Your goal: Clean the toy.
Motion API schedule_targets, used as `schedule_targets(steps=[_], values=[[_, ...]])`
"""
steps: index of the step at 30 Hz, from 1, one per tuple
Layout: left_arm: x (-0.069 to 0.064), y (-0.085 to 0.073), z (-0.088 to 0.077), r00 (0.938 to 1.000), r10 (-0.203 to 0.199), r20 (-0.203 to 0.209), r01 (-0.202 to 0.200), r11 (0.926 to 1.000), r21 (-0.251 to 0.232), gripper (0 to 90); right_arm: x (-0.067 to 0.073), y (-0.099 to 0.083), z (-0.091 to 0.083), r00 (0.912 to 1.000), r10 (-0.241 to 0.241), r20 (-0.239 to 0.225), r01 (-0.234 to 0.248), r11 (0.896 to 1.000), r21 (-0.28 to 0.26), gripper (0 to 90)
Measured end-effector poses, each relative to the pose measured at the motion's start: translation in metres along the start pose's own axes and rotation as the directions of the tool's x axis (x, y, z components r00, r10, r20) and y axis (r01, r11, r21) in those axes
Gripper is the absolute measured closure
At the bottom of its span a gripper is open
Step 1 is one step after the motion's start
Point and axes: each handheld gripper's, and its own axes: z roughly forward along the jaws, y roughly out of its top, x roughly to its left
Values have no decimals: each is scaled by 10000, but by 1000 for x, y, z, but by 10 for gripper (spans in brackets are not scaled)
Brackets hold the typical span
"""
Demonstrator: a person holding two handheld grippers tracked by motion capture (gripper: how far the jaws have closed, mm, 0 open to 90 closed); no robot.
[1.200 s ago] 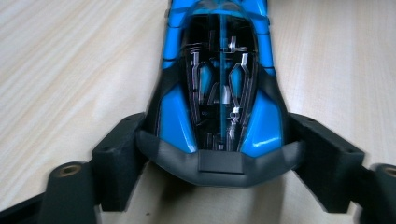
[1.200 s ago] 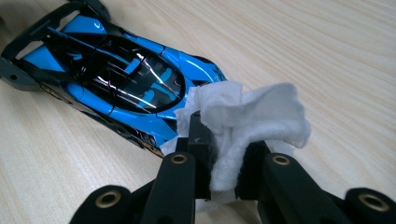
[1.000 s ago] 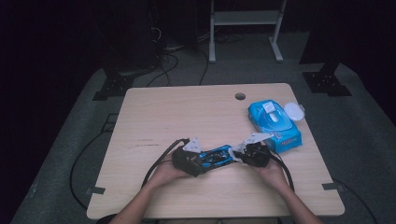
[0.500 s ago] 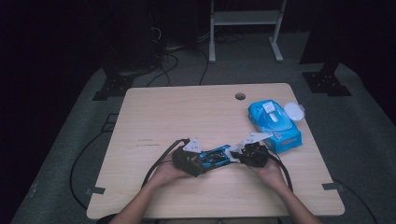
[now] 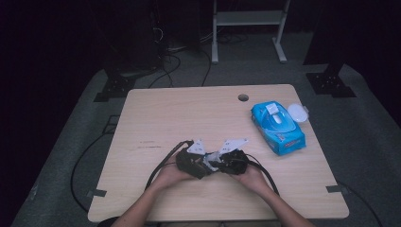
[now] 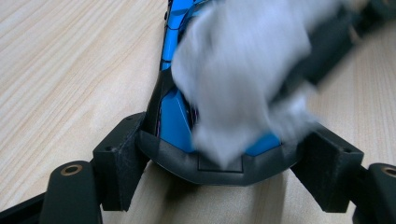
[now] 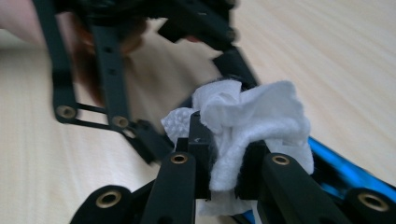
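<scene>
One crumpled white wipe (image 7: pixel 252 126) pinched in right tongs (image 7: pixel 227 163), glossy blue-and-black toy car (image 6: pixel 175 116) clamped by left tongs (image 6: pixel 219 163).

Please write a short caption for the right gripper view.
Right tongs pinch a white wipe against a blue-and-black object.

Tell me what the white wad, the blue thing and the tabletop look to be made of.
White wipe: soft nonwoven cloth or tissue, crumpled, matt, faintly embossed. Blue object: probably glossy hard plastic with a matt black rim, judging by its sheen. Table: pale wood-grain surface, likely laminate, with a smooth finish.
</scene>
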Motion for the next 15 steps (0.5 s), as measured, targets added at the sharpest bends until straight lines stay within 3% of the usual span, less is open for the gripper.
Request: schedule_targets(steps=[6, 9, 13, 15], values=[[0, 1, 2, 10000, -22, -16, 22, 10000, -78, 241, -16, -5, -17, 9955, 404, 861, -401, 9992, -46, 794], [-1, 2, 3, 10000, -68, -21, 68, 9999, -111, 241, -10, -3, -12, 9977, 264, 626, -263, 9997, -12, 794], [0, 2, 3, 10000, -33, -18, 33, 10000, -79, 241, 7, 3, 6, 9998, -181, -15, 181, 9998, 33, 793], [0, 1, 2, 10000, -87, 1, 87, 9999, -100, 240, 8, 8, 10, 9990, -445, 56, 445, 9990, 78, 794]])
